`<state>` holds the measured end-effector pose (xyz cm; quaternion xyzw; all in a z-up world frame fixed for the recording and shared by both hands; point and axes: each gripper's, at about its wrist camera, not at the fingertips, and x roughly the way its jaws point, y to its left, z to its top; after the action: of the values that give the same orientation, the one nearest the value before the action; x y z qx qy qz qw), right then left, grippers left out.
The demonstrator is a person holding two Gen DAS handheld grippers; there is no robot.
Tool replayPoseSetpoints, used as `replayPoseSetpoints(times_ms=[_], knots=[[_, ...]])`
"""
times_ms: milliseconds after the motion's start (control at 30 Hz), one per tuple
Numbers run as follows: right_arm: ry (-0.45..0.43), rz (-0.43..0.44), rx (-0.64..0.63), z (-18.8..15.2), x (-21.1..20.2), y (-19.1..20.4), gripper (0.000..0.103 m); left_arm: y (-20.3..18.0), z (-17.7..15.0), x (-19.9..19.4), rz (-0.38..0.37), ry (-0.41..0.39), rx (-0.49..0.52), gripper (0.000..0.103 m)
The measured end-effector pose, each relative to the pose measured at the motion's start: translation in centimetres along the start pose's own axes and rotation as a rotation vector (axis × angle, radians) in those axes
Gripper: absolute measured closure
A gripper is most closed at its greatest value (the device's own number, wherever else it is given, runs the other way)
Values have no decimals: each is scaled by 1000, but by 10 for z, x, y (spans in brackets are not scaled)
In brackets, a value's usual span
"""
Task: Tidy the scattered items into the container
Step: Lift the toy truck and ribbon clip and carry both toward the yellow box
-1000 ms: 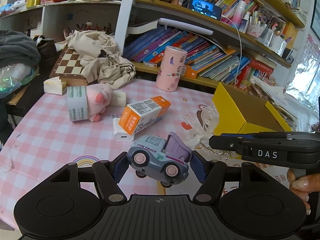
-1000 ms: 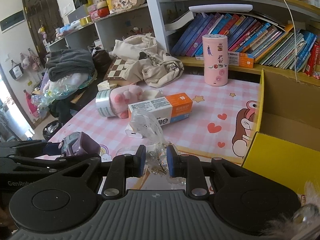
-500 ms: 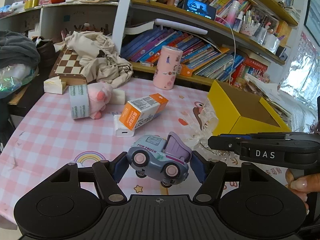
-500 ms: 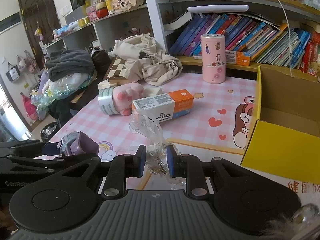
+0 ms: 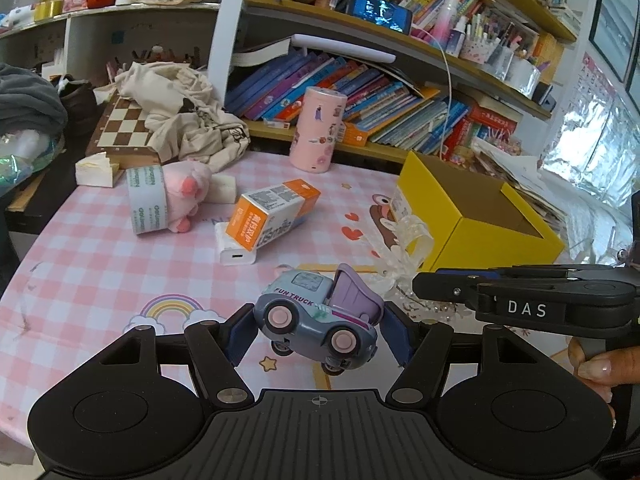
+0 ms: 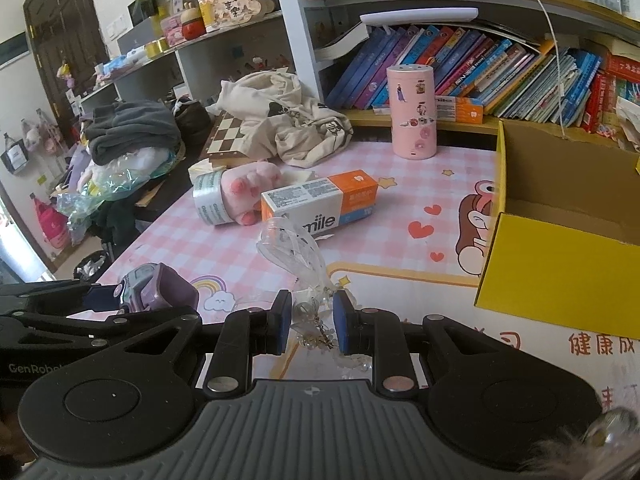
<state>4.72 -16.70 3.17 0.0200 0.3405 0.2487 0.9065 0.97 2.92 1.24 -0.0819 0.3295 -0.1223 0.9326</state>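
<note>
My left gripper (image 5: pixel 318 330) is shut on a grey and purple toy truck (image 5: pixel 320 318) and holds it above the pink checked table; the truck also shows in the right wrist view (image 6: pixel 154 288). My right gripper (image 6: pixel 308 322) is shut on a clear ribbon hair ornament with beads (image 6: pixel 298 258), also seen in the left wrist view (image 5: pixel 404 256). The open yellow cardboard box (image 5: pixel 476 210) stands to the right, its inside bare (image 6: pixel 560 208). On the table lie an orange and white toothpaste box (image 5: pixel 272 214), a white charger (image 5: pixel 236 250), a pink plush (image 5: pixel 186 190) and a tape roll (image 5: pixel 146 200).
A pink cylinder (image 5: pixel 318 134) stands at the back by the bookshelf. A chessboard (image 5: pixel 124 128) and a crumpled beige bag (image 5: pixel 188 120) lie at the back left. The table's left edge (image 5: pixel 24 240) drops off beside piled clothes.
Both grippers have risen and drawn back a little with their loads. The truck and the ornament stay gripped. The items on the table have not moved.
</note>
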Motion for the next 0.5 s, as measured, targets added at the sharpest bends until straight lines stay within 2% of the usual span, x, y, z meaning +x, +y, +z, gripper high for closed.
replayPoseSetpoints(times_ms=[300, 500], knots=[[-2, -32, 25, -6, -8, -4, 82, -5, -1, 3, -36, 10, 20, 37], [-8, -75, 61, -15, -19, -14, 82, -18, -1, 12, -87, 31, 58, 37]])
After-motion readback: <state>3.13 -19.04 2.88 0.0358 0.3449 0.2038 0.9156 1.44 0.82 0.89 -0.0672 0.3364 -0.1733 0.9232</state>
